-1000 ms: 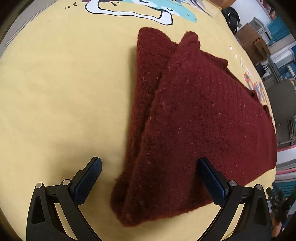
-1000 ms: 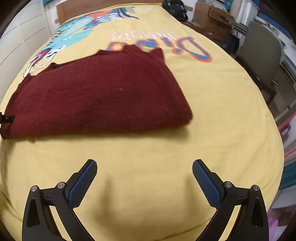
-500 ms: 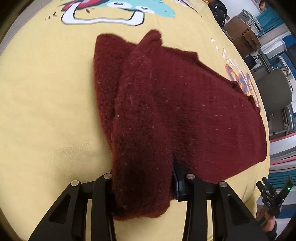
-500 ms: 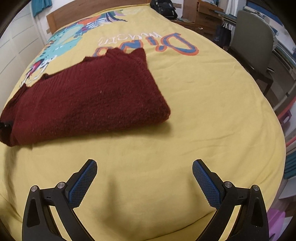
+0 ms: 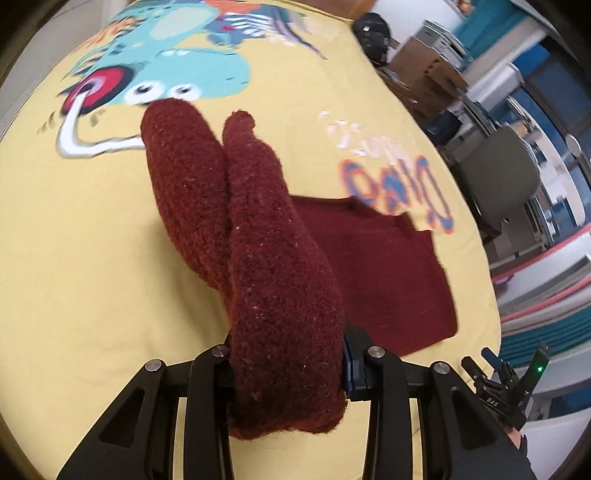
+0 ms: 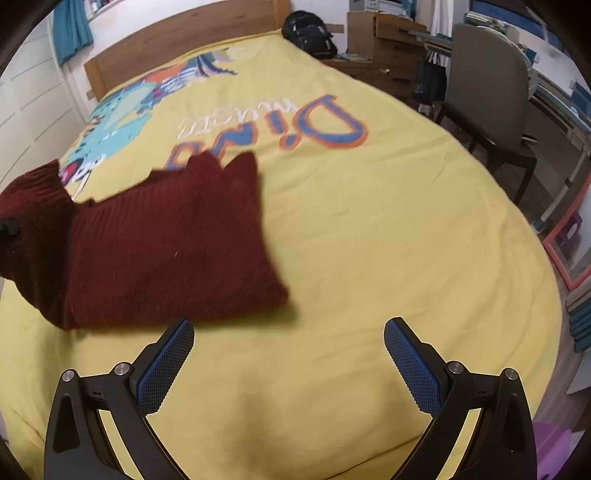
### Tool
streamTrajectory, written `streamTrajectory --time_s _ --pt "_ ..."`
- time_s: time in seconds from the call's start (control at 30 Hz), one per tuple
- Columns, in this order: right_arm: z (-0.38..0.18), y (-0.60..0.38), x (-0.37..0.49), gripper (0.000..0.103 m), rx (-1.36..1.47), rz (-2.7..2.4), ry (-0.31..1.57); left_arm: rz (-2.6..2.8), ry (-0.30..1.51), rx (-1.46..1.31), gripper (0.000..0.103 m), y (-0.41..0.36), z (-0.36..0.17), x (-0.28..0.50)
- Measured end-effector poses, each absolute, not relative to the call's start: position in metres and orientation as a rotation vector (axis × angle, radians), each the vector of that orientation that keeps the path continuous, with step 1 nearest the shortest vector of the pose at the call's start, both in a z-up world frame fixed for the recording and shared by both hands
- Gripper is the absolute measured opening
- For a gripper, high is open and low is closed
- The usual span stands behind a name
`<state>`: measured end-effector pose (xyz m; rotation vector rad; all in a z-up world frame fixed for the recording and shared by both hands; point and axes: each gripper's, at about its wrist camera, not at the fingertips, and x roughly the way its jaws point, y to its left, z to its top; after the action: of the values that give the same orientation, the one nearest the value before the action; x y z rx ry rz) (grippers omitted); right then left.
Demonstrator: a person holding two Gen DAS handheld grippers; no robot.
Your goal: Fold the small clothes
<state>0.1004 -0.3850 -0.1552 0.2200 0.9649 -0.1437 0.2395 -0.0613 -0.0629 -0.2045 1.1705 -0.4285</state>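
item: dark red knitted garment (image 5: 280, 280), part folded, lying on the left half of a yellow bedspread (image 6: 369, 229). one thick bunched end is lifted off the cover and pinched in the left gripper (image 5: 291, 373), whose jaws are closing on the wool; the rest trails flat on the bed toward the right of the left wrist view.

right gripper (image 6: 288, 354): fingers spread wide, nothing between them, above bare cover just beside the garment's near edge.

edges and room: broad bare yellow cover to the right of and in front of the garment in the right wrist view; the bed's right edge drops toward a grey chair (image 6: 487, 96); wooden headboard (image 6: 184, 44) at the far end; a black bag (image 6: 310, 33) at the far corner.

writing: large blue and orange "dino" print (image 6: 317, 125), seen upside down, with smaller white lettering beside it, not legible; a cartoon dinosaur (image 5: 177, 70) in teal.

view differences: only the left wrist view shows the pinch and cardboard boxes (image 5: 424, 70); only the right wrist view shows the headboard and the free space.
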Motion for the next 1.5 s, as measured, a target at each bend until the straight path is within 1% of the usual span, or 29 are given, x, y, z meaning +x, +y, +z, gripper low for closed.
streamTrajectory --time_s 0.07,0.27,0.43,0.53,0.63,0.7,0.87,0.93,0.97,1.0,1.03,1.07,1.1,1.33,1.5 --pt "-0.149 -0.395 0.101 0.103 0.226 -0.148 0.949 -0.442 1.167 -0.183 0.03 -0.075 -0.058 0.238" --pt "-0.132 -0.427 0.095 0.103 0.239 -0.182 0.912 -0.504 1.179 -0.067 0.029 -0.157 -0.052 0.248" --pt "-0.134 -0.446 0.086 0.103 0.274 -0.212 0.917 -0.541 1.21 0.047 0.029 -0.226 -0.085 0.242" --pt "-0.144 -0.449 0.082 0.103 0.291 -0.211 0.947 -0.495 1.257 0.133 0.03 -0.257 -0.12 0.237" --pt "-0.153 -0.448 0.078 0.103 0.302 -0.205 0.975 -0.431 1.279 0.177 0.033 -0.271 -0.145 0.236" --pt "-0.159 -0.448 0.077 0.103 0.313 -0.203 0.986 -0.431 1.264 0.188 0.04 -0.274 -0.149 0.234" --pt "-0.169 -0.445 0.073 0.103 0.339 -0.189 1.004 -0.418 1.296 0.149 0.051 -0.271 -0.146 0.242" --pt "-0.168 -0.443 0.072 0.103 0.338 -0.186 1.005 -0.418 1.302 0.134 0.062 -0.268 -0.138 0.243" --pt "-0.167 -0.443 0.072 0.103 0.335 -0.184 1.005 -0.417 1.302 0.13 0.075 -0.266 -0.136 0.242" --pt "-0.166 -0.443 0.073 0.103 0.331 -0.183 1.004 -0.419 1.294 0.122 0.084 -0.263 -0.131 0.24" --pt "-0.164 -0.442 0.072 0.103 0.327 -0.183 1.002 -0.422 1.284 0.112 0.088 -0.26 -0.126 0.237" --pt "-0.163 -0.442 0.073 0.103 0.323 -0.183 1.0 -0.423 1.276 0.107 0.097 -0.259 -0.123 0.236" --pt "-0.16 -0.442 0.073 0.103 0.32 -0.182 0.996 -0.435 1.266 0.104 0.102 -0.258 -0.12 0.234" --pt "-0.139 -0.431 0.083 0.103 0.28 -0.144 0.973 -0.474 1.223 0.062 0.102 -0.239 -0.091 0.225" --pt "-0.116 -0.406 0.104 0.103 0.205 -0.079 0.958 -0.445 1.17 0.016 0.102 -0.203 -0.061 0.222"
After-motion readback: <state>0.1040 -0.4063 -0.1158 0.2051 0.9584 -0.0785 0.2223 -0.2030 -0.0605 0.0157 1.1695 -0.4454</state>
